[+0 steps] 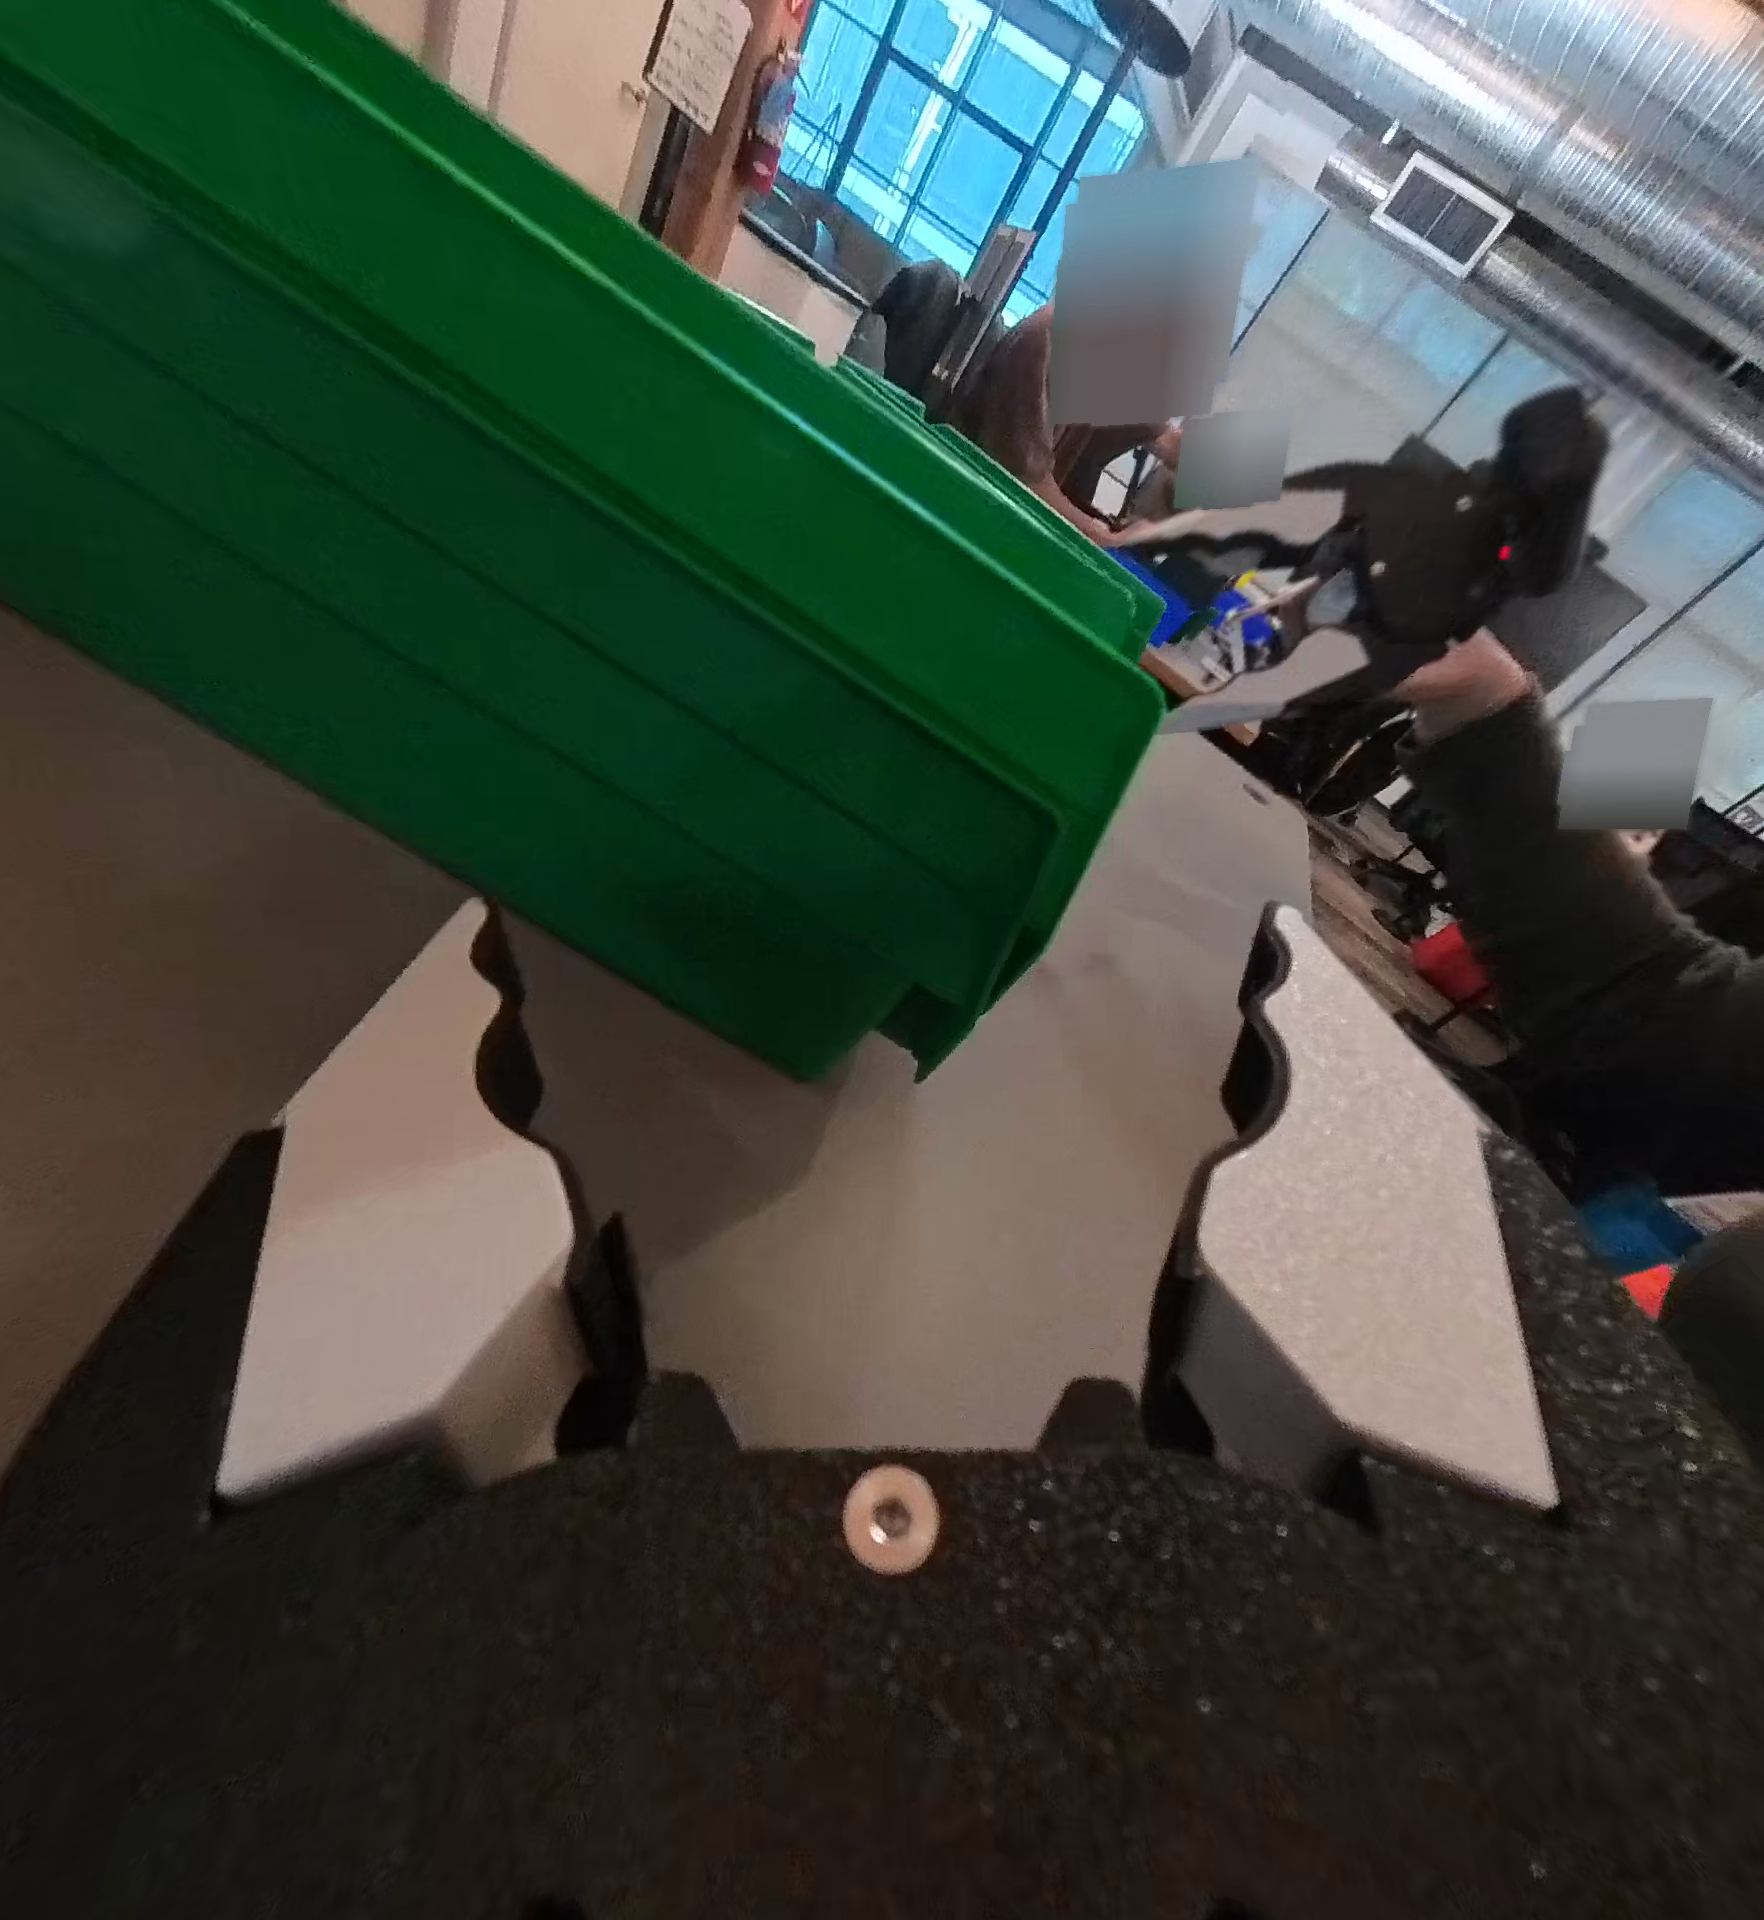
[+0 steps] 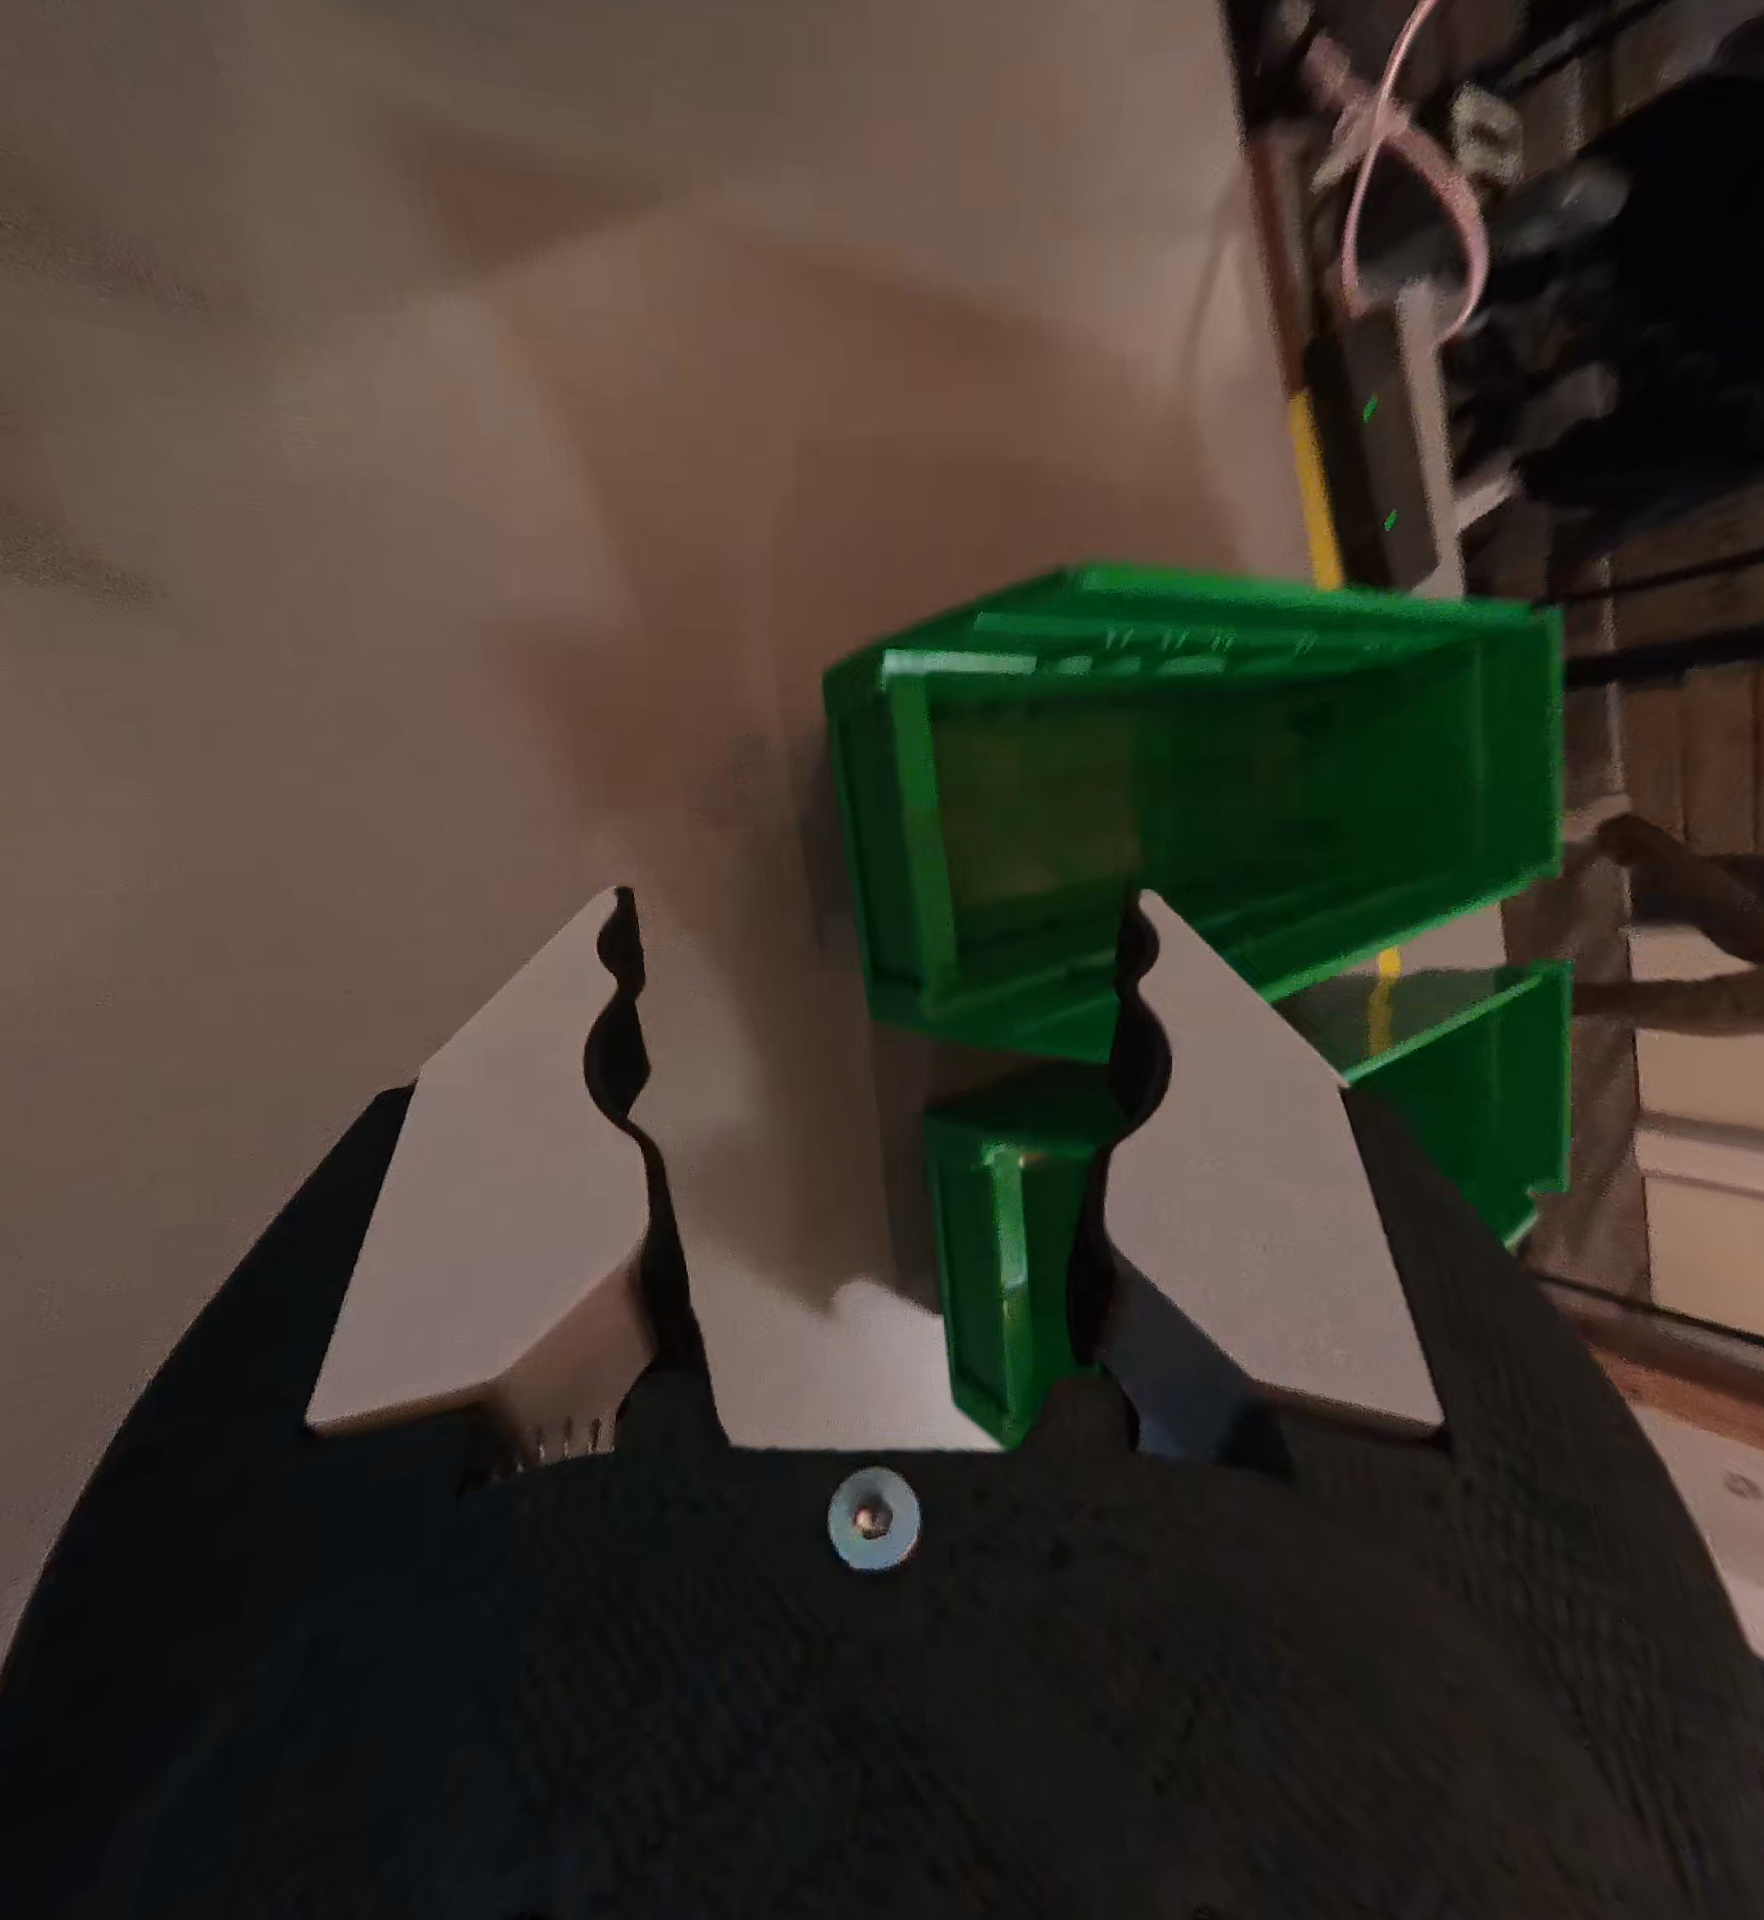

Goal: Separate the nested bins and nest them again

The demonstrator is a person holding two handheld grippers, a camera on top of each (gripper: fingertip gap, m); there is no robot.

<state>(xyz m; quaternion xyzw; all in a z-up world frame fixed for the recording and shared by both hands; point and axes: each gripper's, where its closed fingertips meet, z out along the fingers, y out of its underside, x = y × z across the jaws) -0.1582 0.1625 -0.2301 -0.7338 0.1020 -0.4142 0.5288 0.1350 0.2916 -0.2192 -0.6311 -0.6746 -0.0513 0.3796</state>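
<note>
Left tool: jaws spread wide, nothing between them. It sits low over the pale table, pointed at the near lower corner of the nested green bins. The stack reads as several shells one inside another, rims layered, tilted across the view. The corner dips just past the left fingertip line; no visible contact with either finger.

Right tool: jaws also wide apart, gripping nothing. Two more green bins ahead of it on the table. The separated bin shows its open side to the camera, beyond the tips and off to the right. A second green bin lies closer, partly hidden behind the right finger, one end poking into the gap between the fingers. Contact there: can't tell, the view is motion-blurred.

Background in the left view: people at another table.
</note>
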